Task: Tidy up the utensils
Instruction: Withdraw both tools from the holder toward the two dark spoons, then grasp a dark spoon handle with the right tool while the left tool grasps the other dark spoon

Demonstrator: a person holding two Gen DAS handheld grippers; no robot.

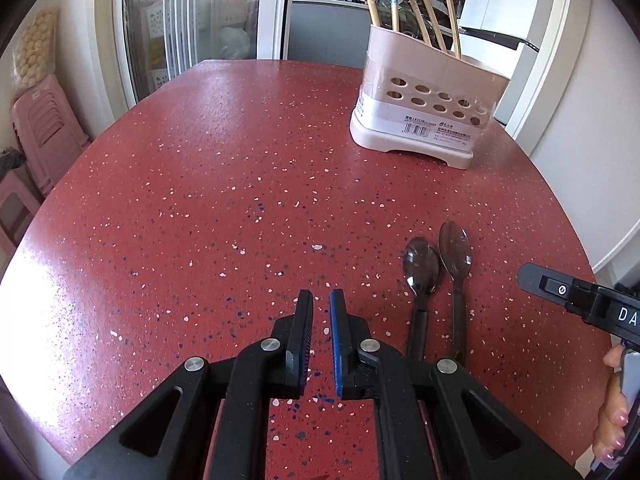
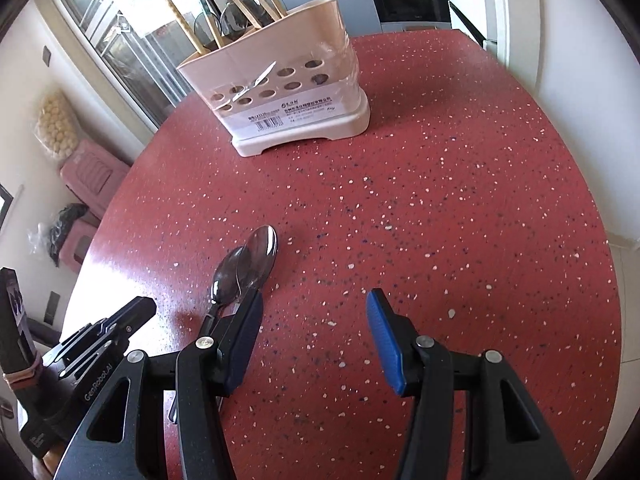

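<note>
Kitchen behind, red speckled table point(image 1: 200, 180) up front, and two dark translucent spoons lie side by side on it, bowls touching or just overlapping, handles running back toward the person. From the left gripper point(image 1: 321, 300) the left spoon point(image 1: 420, 276) sits at about two o'clock, the right spoon point(image 1: 456, 264) just past it; both long axes run roughly twelve to six. That left gripper hangs over bare table, jaws nearly together with a thin gap, holding nothing.

Over to the right gripper point(image 2: 316, 308): jaws spread wide, empty, and its left finger sits just beside the spoon necks, the bowls at about eleven o'clock. My call: the right is nearer and readier, needing only a small shift left to straddle a handle.

Destination is the beige utensil holder point(image 2: 280, 92) at twelve o'clock, well apart from the spoons, wooden handles point(image 1: 430, 12) already standing in it. Its label shows a barcode and small print, "LX1120" perhaps. "GenRobot.AI" reads on the left gripper's body in the right view; "DA" shows on the right one's.
</note>
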